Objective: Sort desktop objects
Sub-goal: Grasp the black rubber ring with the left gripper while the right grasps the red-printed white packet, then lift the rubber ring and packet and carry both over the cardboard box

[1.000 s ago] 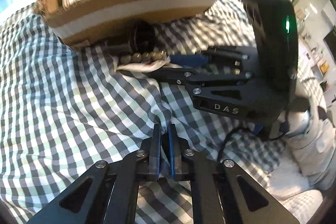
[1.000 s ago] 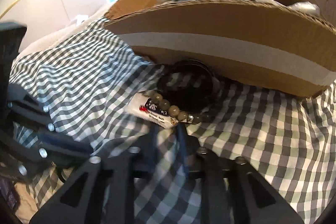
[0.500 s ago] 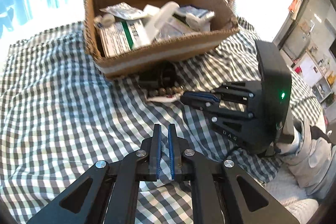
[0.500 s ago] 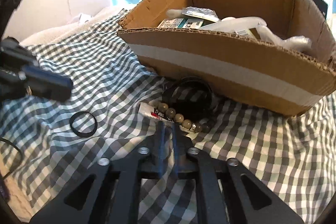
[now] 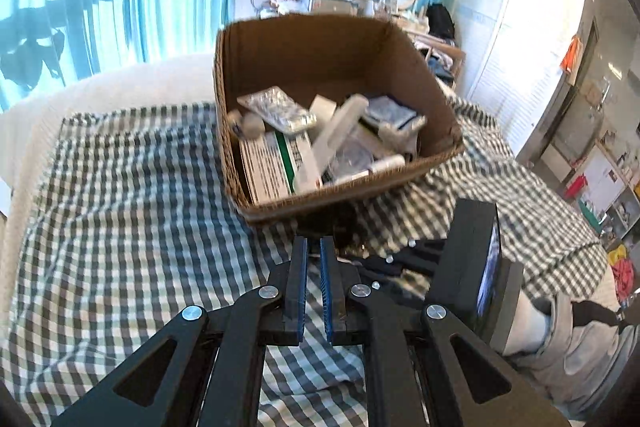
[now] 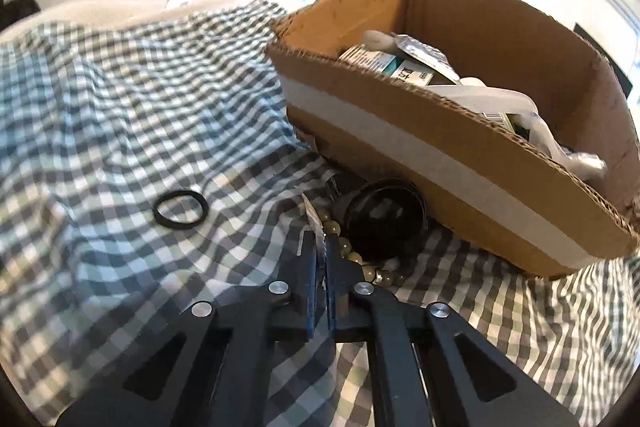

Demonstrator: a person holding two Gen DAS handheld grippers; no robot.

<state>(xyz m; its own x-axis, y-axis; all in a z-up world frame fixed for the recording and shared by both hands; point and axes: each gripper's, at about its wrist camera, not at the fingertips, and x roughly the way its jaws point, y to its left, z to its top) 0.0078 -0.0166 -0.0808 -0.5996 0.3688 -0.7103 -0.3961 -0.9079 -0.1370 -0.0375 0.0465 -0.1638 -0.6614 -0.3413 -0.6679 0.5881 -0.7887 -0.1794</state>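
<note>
Right wrist view: the right gripper (image 6: 319, 247) has its jaws pinching a thin white packet (image 6: 313, 223) on the checked cloth (image 6: 120, 99), just beside a beaded bracelet (image 6: 360, 259) and a round black lid (image 6: 384, 223) that lie against the front wall of the cardboard box (image 6: 440, 163). A black ring (image 6: 181, 209) lies apart on the cloth. In the left wrist view, the left gripper (image 5: 313, 247) hangs above the cloth, jaws pressed together on nothing, facing the box filled with packets and cartons (image 5: 276, 167).
</note>
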